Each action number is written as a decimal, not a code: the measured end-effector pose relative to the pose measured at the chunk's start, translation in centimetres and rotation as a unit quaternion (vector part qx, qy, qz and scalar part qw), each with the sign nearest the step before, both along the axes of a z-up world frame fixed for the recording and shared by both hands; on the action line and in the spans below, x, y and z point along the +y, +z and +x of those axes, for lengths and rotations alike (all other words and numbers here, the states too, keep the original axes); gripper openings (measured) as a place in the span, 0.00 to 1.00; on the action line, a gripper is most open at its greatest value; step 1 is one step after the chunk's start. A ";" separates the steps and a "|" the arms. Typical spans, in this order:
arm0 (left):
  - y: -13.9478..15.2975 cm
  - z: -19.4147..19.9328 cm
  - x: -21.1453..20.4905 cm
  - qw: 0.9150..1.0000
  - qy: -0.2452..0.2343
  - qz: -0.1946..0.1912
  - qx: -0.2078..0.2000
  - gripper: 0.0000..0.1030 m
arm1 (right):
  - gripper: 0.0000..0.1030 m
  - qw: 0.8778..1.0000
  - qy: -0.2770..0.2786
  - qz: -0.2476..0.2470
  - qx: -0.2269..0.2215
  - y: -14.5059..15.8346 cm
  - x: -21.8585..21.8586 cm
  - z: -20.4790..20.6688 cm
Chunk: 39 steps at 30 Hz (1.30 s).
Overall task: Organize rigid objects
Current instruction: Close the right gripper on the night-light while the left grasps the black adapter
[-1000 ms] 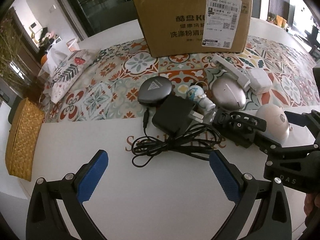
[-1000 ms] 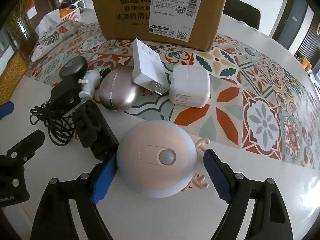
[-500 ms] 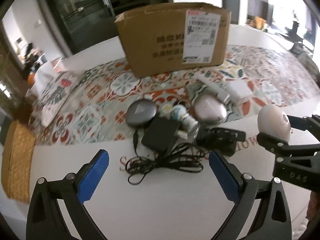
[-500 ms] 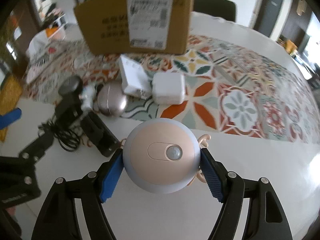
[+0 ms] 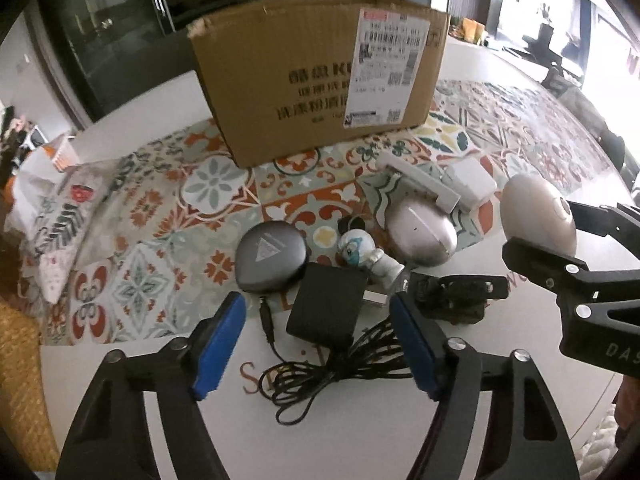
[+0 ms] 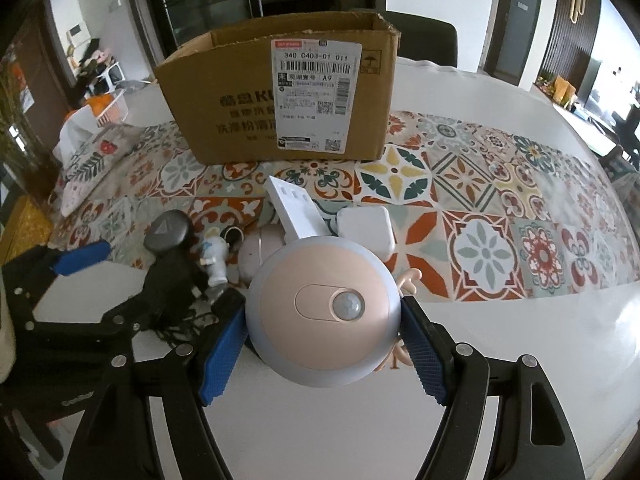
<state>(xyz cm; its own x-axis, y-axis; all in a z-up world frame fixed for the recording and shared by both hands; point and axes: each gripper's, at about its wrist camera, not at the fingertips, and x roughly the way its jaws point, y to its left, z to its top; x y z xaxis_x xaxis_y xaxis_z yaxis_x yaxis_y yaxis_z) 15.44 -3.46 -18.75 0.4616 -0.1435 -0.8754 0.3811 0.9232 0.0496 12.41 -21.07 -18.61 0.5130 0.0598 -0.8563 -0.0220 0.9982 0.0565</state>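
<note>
Right tongs (image 6: pixel 322 354) were clenched on a round pink motion-sensor night light (image 6: pixel 323 312), their blue pads pressed to its two sides and the lamp lifted clear of the white counter (image 6: pixel 520 320). Left tongs (image 5: pixel 314 346) were closing with nothing pressed between the pads; below them lay a black power adapter (image 5: pixel 328 308) and its tangled cable (image 5: pixel 332 372). Just past the adapter sat a dark grey rounded case (image 5: pixel 270 256), a small astronaut figurine (image 5: pixel 362 252) and a pinkish oval case (image 5: pixel 420 232), with a white plug strip (image 5: pixel 420 180) and a white charger block (image 5: pixel 472 180) beside them on the patterned runner (image 5: pixel 160 216). An open cardboard box (image 5: pixel 320 80) stood behind them all on the runner.
</note>
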 end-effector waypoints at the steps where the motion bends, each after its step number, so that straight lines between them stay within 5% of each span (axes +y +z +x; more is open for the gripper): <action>1: -0.3 0.2 0.0 1.000 -0.002 0.000 0.003 0.70 | 0.73 1.000 -0.002 0.000 0.001 -0.3 0.1 0.2; 9: -2.5 1.1 0.2 0.999 -0.017 -0.006 0.036 0.58 | 0.73 1.000 -0.005 -0.009 -0.004 -1.2 0.8 0.6; 15: -2.9 1.1 0.6 0.999 -0.010 -0.031 0.040 0.57 | 0.73 1.000 -0.004 -0.006 -0.003 -1.6 0.9 0.8; 17: -3.5 1.3 0.6 0.998 -0.006 -0.042 0.050 0.47 | 0.73 1.000 -0.005 -0.003 -0.001 -1.7 0.9 0.9; 26: -3.6 0.5 0.3 0.999 -0.002 -0.042 0.027 0.41 | 0.73 1.000 -0.003 -0.009 -0.001 -1.9 0.9 0.6; 39: 1.6 -1.3 0.9 0.998 0.037 -0.058 -0.011 0.40 | 0.73 1.000 0.006 0.001 -0.027 1.4 0.2 -0.3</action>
